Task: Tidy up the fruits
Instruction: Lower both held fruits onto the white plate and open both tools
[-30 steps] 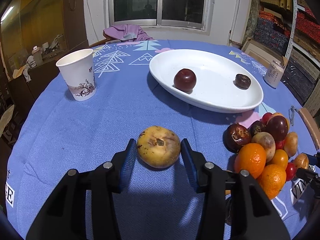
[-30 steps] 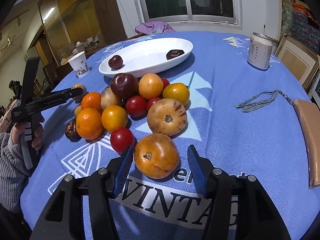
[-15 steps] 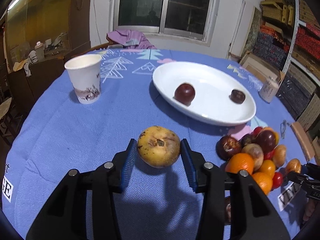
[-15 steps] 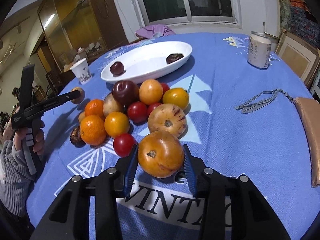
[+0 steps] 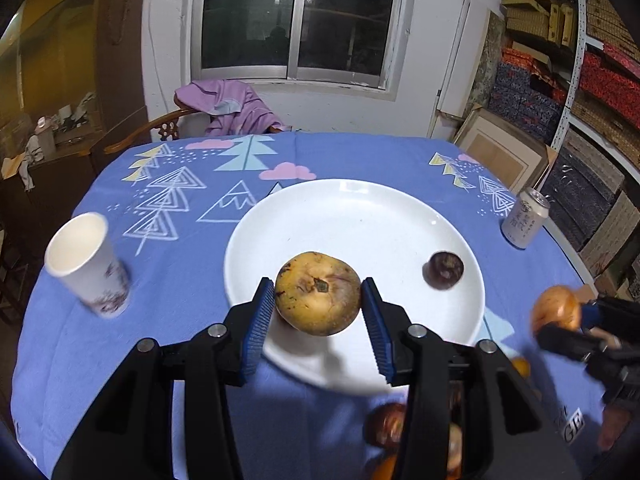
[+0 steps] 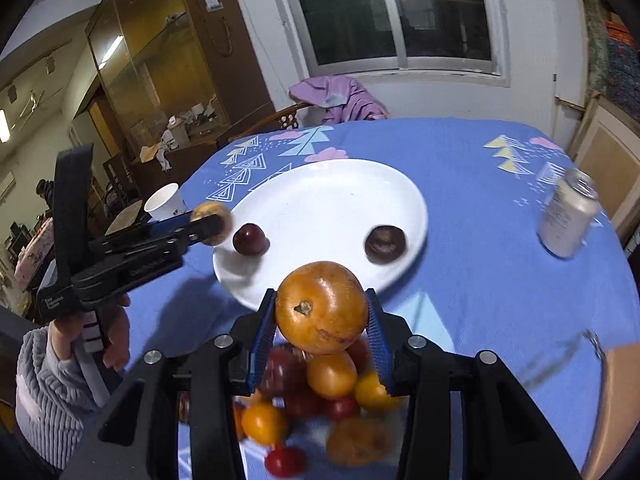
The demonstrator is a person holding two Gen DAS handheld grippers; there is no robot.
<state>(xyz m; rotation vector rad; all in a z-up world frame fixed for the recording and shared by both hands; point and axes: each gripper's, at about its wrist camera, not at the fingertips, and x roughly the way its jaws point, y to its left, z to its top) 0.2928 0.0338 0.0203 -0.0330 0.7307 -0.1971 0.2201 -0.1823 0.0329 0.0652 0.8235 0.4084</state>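
My left gripper (image 5: 318,306) is shut on a bruised yellow fruit (image 5: 317,299), held in the air over the near edge of the white plate (image 5: 360,216). A dark round fruit (image 5: 443,270) lies on the plate at the right. My right gripper (image 6: 322,316) is shut on an orange-brown fruit (image 6: 322,307), raised above the fruit pile (image 6: 332,376) and just short of the plate (image 6: 328,196). In the right wrist view the plate holds a dark red fruit (image 6: 249,239) and a dark brown fruit (image 6: 385,244). The left gripper (image 6: 210,222) with its yellow fruit shows there at the plate's left edge.
A paper cup (image 5: 86,266) stands left of the plate, and a drink can (image 5: 525,219) stands at the right. A chair with a purple cloth (image 5: 228,106) is behind the blue-clothed table (image 5: 180,248). A sleeved hand (image 6: 96,340) grips the left tool.
Both grippers rose and moved forward toward the plate with their fruits. The right jaws closed on the orange-brown fruit and lifted it off the cloth; the left lifted the yellow fruit.
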